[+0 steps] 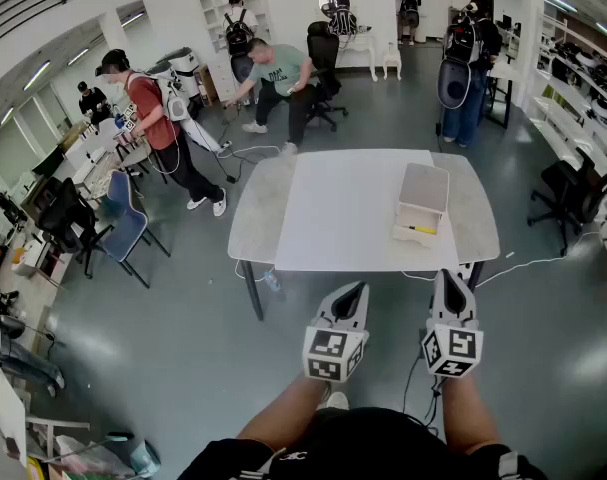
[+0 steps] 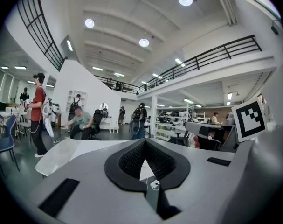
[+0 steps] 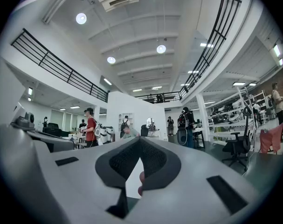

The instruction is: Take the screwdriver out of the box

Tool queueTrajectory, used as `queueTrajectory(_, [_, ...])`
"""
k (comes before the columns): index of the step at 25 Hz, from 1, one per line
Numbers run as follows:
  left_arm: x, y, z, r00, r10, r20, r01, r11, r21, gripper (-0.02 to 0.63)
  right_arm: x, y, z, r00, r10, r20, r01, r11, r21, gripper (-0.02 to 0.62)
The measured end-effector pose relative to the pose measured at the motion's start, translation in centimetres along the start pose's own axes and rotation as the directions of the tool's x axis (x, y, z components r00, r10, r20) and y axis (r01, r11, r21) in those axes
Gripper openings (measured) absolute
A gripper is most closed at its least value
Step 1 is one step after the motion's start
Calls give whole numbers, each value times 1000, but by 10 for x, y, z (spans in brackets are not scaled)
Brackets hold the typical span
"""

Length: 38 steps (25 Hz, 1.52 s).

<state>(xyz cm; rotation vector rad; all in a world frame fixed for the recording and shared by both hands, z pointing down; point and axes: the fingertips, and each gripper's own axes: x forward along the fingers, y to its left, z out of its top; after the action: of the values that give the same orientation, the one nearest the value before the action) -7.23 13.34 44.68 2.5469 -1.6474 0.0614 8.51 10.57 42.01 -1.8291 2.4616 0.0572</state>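
Your left gripper [image 2: 144,142] has its two jaws brought together at the tips, with the black ribbed pads meeting and nothing between them. Your right gripper [image 3: 140,139] is in the same condition: jaws together, nothing clamped. Neither gripper touches any object.

In the head view, the left gripper [image 1: 360,287] and right gripper [image 1: 449,274] are held side by side and level. Their marker cubes face the camera and their tips fall at the near edge of the long white table with grey rounded ends [image 1: 333,208].

The small pale grey box [image 1: 425,188] stands toward the right of that table, with its drawer pulled out toward you. The yellow-handled screwdriver [image 1: 419,230] lies across the open drawer, still inside it and well apart from both grippers. The rest of the tabletop is bare.

The table stands on a grey floor [image 1: 183,328] in a large open hall with a railed upper gallery and round ceiling lights. A blue chair [image 1: 123,218] stands to the left and a black office chair [image 1: 573,193] to the right. A person in a red shirt [image 1: 153,118] stands at the left, a person in a green shirt [image 1: 278,73] bends forward behind the table, and several others stand further back beside white shelving.

Your forearms enter from the lower edge of the head view. Each is extended forward, and the right is set slightly further ahead than the left.
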Motion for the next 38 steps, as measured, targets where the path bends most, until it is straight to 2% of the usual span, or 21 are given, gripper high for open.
queueTrajectory(7, [0,-2,3,1000,-15,0,15,1000,11,12,-1,14,-1,1000,27,-14,-27,1000,-16,12])
queueTrajectory(17, [9,16,0,1000,-29,-3,29,1000,8,12,12,22,-6,1000,13,1,-13,1000,8,12])
queueTrajectory(33, [31,91,-2,993,-116,15,115,993,26,12,58,68,-29,997,-76,-4,76,997,-6,12])
queueTrajectory(38, [50,93,-6,989,-145,0,145,989,31,13,73,62,-36,996,-88,-16,87,996,-11,12])
